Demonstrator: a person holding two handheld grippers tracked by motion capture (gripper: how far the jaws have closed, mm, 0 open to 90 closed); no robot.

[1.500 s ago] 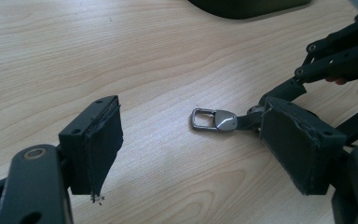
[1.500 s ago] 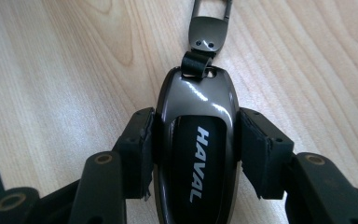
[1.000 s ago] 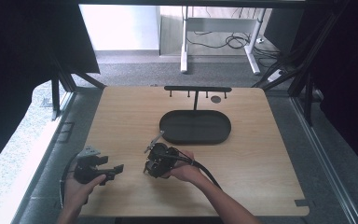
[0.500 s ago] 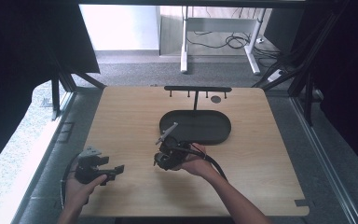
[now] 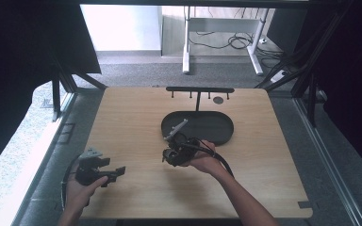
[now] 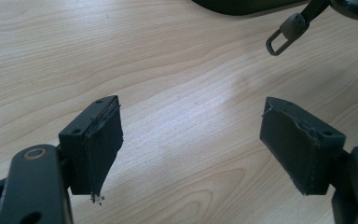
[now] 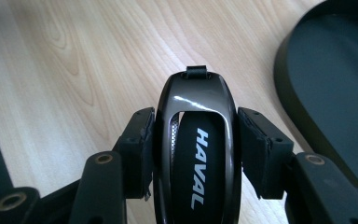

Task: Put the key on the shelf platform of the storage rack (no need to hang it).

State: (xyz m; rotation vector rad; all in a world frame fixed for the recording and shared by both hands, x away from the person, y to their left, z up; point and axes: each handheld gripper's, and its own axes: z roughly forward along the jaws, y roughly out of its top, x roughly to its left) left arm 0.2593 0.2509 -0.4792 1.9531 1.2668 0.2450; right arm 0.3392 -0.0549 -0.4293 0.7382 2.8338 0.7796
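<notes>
Tray (image 5: 221, 134): nothing seen inside.
Key fob (image 7: 196, 149): clamped between right gripper (image 7: 193, 147) pads.
Left gripper (image 6: 191, 140): jaws held wide, nothing between.

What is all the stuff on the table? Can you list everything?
Car key fob: one, glossy black with white HAVAL lettering and a grey strap loop, gripped above the table beside the tray.
Tray: one, dark oval, middle of the table towards the far side.
Hook rack: one, black, far edge of the table.
Table: one, light wood.
Left claw: black, open, near left corner.
Right claw: black, shut on the fob.
</notes>
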